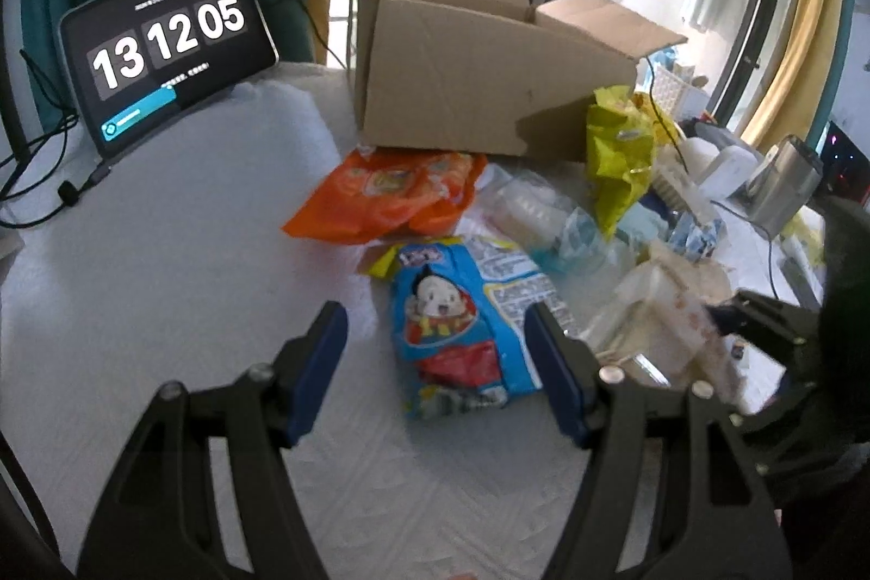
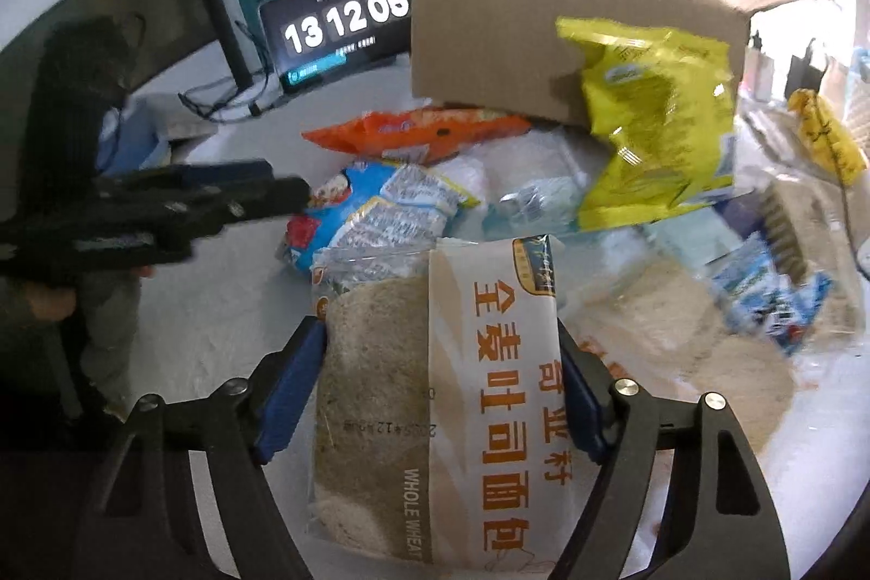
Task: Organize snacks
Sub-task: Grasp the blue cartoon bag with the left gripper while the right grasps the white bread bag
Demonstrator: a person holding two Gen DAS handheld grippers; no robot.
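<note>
A blue cartoon snack bag [image 1: 457,308] lies flat on the white table cover, between the fingers of my left gripper [image 1: 437,351]. The left gripper is open and its blue pads stand clear of the bag's sides. My right gripper [image 2: 443,379] has both pads against the sides of a whole wheat bread bag [image 2: 435,395], which fills the gap between them. In the left wrist view that bread bag [image 1: 669,308] is blurred at the right. Behind stand an open cardboard box [image 1: 462,80], an orange snack bag [image 1: 380,194] and a yellow bag [image 1: 620,150] leaning on the box.
A tablet showing a clock [image 1: 168,47] stands at the back left with cables beside it. Clear packets [image 1: 544,210] and a blue-white packet [image 2: 772,286] lie among the snacks. More bread bags lie at the right. Small appliances [image 1: 783,183] crowd the right edge.
</note>
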